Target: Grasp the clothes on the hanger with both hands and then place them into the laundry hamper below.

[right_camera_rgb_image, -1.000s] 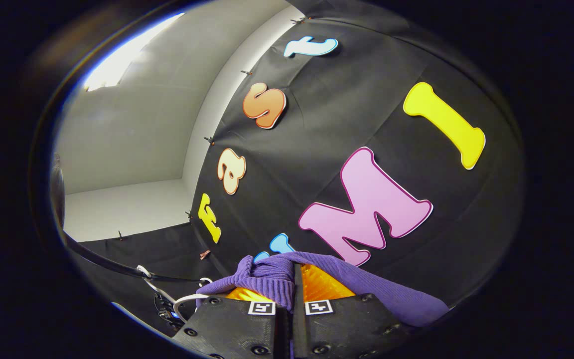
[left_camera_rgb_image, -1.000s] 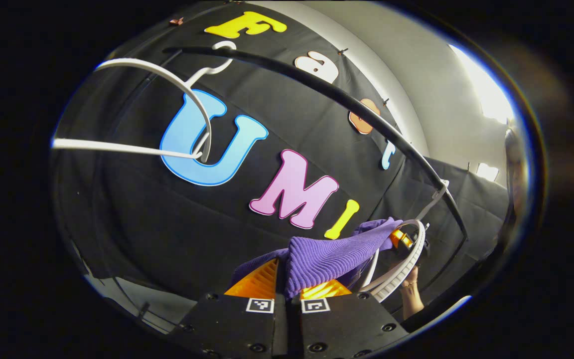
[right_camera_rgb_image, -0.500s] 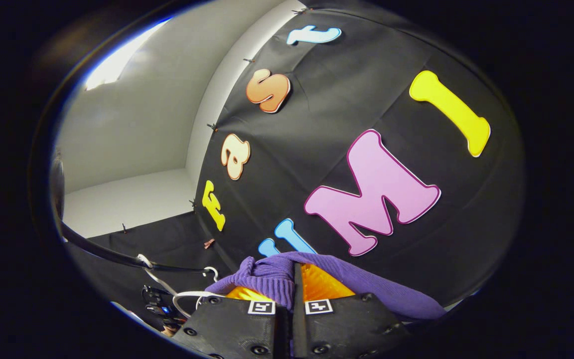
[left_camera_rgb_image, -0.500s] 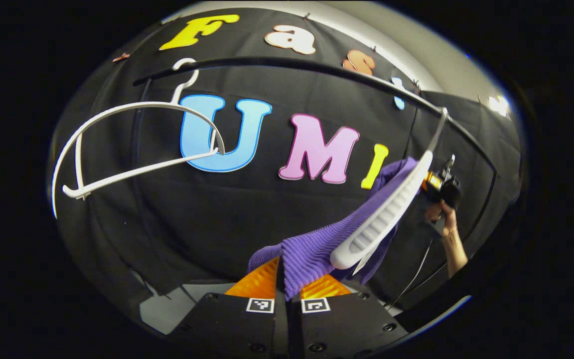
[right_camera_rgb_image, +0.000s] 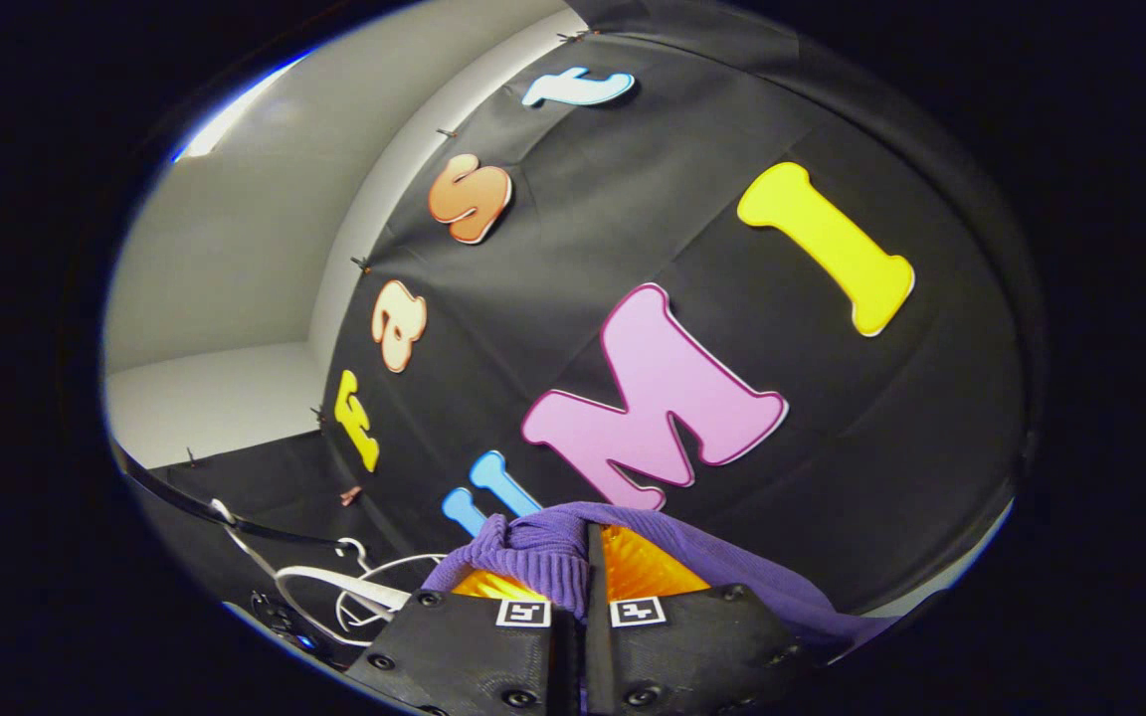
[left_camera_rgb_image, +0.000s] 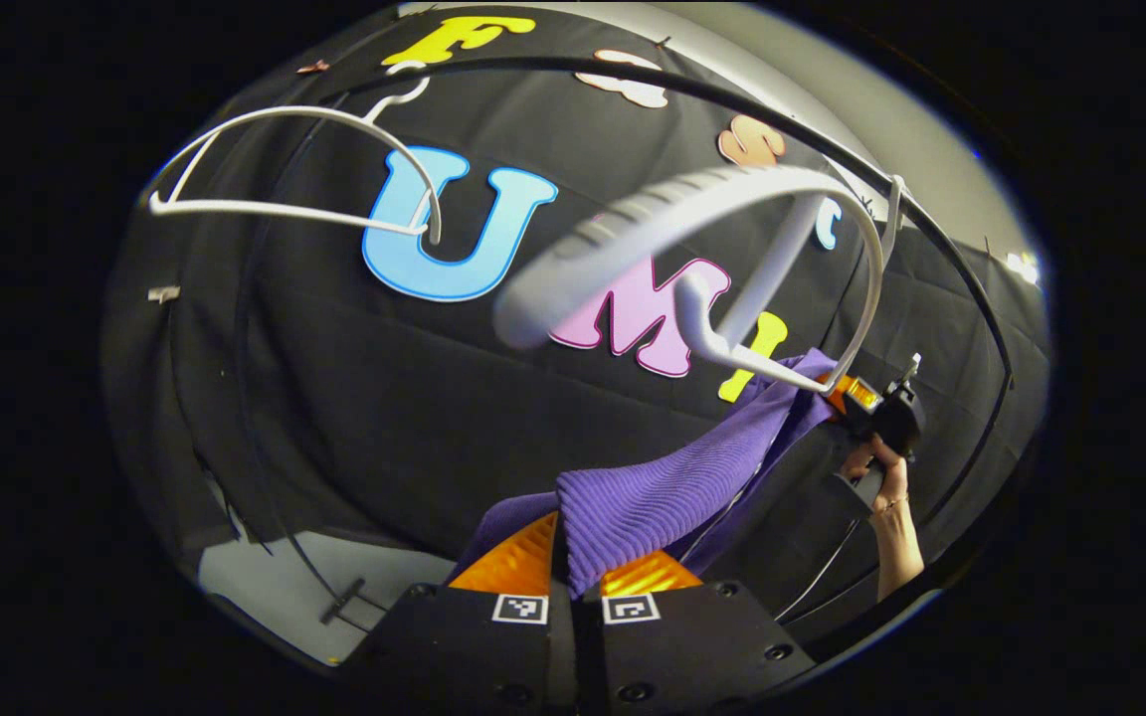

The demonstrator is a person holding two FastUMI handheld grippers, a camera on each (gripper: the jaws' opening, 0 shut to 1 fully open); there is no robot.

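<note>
Left gripper point(left_camera_rgb_image: 573, 557) clamped on ribbed purple knit garment point(left_camera_rgb_image: 672, 487); cloth stretches up-right from it to the right gripper point(left_camera_rgb_image: 857, 396), also clamped on it point(right_camera_rgb_image: 588, 557). Curved white plastic hanger point(left_camera_rgb_image: 692, 199) above the garment, bare, hooked on black rail point(left_camera_rgb_image: 931, 239).

Black cloth wall point(right_camera_rgb_image: 812, 418) behind; white ceiling point(right_camera_rgb_image: 235, 229) upper left; dark curved rail point(left_camera_rgb_image: 792, 124) overhead.
</note>
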